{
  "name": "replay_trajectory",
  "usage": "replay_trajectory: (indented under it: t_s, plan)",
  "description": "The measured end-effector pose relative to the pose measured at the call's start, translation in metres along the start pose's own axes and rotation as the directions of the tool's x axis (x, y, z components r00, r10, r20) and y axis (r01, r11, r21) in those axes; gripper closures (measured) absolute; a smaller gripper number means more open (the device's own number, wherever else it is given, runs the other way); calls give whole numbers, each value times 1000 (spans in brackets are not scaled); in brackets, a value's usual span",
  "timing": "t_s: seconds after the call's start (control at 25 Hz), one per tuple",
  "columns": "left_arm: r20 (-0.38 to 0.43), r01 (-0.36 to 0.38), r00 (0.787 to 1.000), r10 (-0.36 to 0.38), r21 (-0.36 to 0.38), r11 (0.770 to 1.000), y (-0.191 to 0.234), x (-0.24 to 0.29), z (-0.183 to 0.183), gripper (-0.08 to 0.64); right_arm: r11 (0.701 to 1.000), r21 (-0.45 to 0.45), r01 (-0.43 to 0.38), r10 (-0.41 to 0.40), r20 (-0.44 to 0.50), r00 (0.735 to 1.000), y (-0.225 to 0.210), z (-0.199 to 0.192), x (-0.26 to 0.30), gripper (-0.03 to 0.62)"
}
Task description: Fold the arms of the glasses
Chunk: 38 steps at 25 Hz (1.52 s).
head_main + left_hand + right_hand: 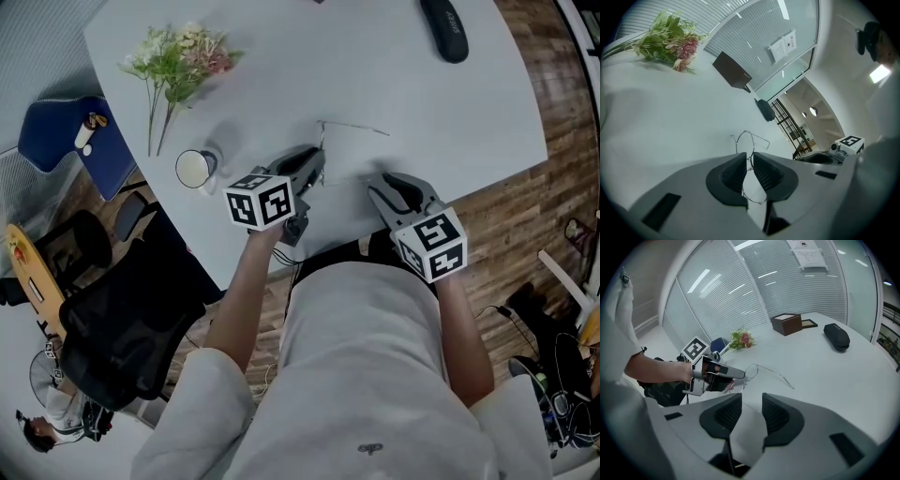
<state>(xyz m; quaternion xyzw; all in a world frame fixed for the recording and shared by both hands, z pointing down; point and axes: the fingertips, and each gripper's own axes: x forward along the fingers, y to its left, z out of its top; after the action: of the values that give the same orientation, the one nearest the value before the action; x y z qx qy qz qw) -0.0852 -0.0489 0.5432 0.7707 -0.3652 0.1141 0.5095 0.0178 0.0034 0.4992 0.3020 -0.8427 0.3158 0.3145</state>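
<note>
Thin wire glasses [324,141] stand on the white table [450,112] with both arms unfolded. The far arm [776,374] stretches out to the right. The near arm [749,406] runs toward my right gripper [747,411], which is open with that wire at its tips and untouched. My left gripper [751,161] has its jaws close around the bridge, a thin slit showing on either side of the wire. One lens ring [745,142] sticks out ahead of the tips. The other lens [755,193] lies under the jaws. Both grippers [321,161] [380,187] sit near the table's front edge.
A bunch of flowers [183,56] and a white cup [195,169] lie at the left of the table. A black glasses case [445,28] and a brown box [786,323] are at the far side. An office chair [122,328] stands to the left on the floor.
</note>
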Motion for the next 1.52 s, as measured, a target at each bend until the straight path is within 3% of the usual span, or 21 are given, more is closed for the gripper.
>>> replay_trajectory:
  t_s: [0.4, 1.12, 1.52]
  plan:
    - [23, 5, 1000, -5, -17, 1000, 1, 1, 0, 525, 1000, 3, 4, -4, -25, 1000, -3, -9, 9, 466]
    - [37, 20, 999, -19, -41, 999, 1, 3, 1, 526, 1000, 13, 23, -21, -150, 988, -10, -52, 34, 489]
    - [24, 32, 999, -31, -42, 999, 0, 3, -1, 526, 999, 25, 24, -20, -157, 987, -12, -50, 43, 491]
